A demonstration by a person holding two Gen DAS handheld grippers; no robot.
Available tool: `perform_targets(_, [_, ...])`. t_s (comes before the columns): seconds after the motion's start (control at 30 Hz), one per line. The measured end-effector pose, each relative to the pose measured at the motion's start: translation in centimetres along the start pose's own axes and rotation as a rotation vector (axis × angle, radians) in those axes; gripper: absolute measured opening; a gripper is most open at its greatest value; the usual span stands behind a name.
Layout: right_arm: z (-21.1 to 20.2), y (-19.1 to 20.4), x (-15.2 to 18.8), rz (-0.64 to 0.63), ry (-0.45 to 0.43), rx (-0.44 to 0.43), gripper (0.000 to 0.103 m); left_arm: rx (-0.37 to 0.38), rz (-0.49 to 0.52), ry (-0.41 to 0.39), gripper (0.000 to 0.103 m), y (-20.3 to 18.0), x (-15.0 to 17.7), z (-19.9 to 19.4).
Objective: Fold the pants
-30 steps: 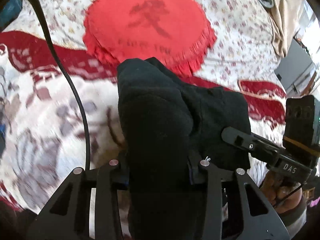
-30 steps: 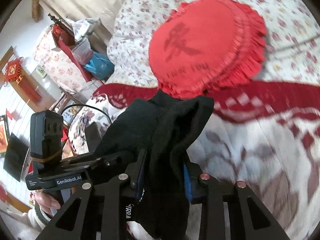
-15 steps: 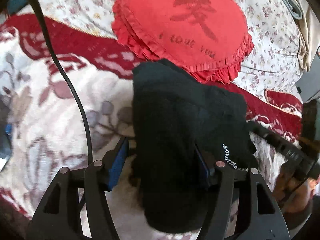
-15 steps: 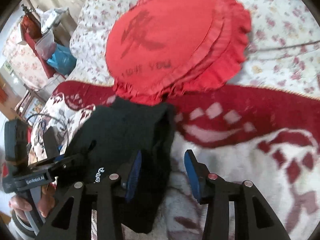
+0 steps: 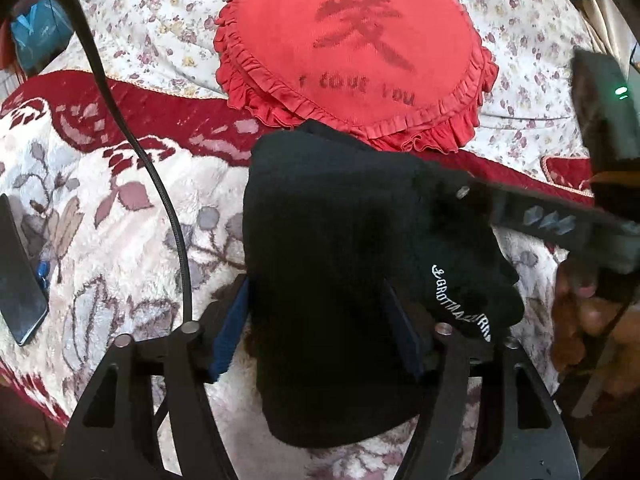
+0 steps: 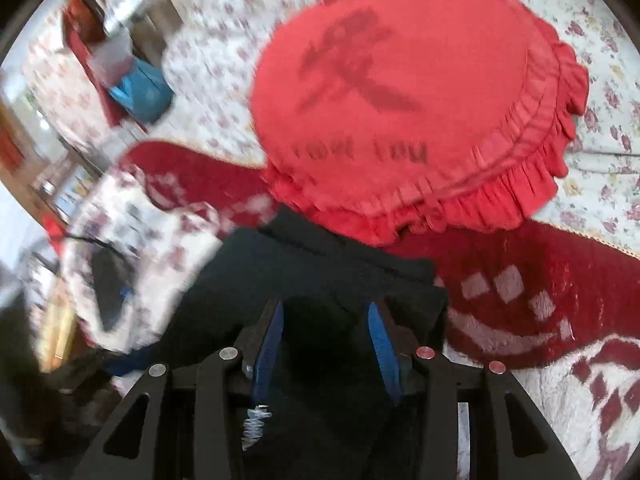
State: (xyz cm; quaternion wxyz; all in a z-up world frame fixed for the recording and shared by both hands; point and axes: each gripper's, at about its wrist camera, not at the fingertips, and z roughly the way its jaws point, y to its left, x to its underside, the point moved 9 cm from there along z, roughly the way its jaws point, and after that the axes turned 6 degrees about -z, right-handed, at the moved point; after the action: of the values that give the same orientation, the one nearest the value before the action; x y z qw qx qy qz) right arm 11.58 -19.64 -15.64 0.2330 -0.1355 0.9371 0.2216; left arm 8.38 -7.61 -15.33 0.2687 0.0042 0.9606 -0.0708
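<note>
Spread on the fleece blanket [image 5: 120, 208], the black pants [image 5: 332, 248] lay folded compact, seemingly near finished, with my left claw [image 5: 316, 320] and right claw [image 6: 326, 336] both spread wide around them, pinching nothing.

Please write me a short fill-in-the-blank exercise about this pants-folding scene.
1. The folded pants are ____ in colour.
2. The red frilled cushion beyond them has the shape of a ____.
3. The fingers of the left tool are ____, with the pants between them.
4. White ____ shows on the pants near the right tool.

Missing words: black; heart; open; lettering
</note>
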Motion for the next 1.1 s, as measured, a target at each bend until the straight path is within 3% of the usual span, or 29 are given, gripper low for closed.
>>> perform_targets(0.23, [-1.2, -1.1, 0.7, 0.01, -0.01, 0.001, 0.043, -0.009, -0.017, 0.014, 0.071, -0.3, 0.2, 1.0])
perform_targets(0.4, [-3.5, 0.8, 2.0, -0.051, -0.027, 0.013, 0.043, -0.001, -0.043, 0.018, 0.071, -0.1, 0.5, 0.3])
perform_targets(0.67, [-3.1, 2.0, 6.9, -0.096, 0.039, 0.089, 0.045, -0.029, -0.034, -0.027, 0.071, 0.3, 0.9, -1.9])
perform_targets(0.83, [-3.7, 1.7, 7.0, -0.065, 0.028, 0.082, 0.046, -0.072, -0.031, -0.06, 0.071, 1.0, 1.2, -3.3])
perform_targets(1.1, [-8.2, 3.5, 5.8, -0.031, -0.1, 0.052, 0.052, -0.108, -0.046, -0.183, 0.071, 1.5, 1.0, -6.3])
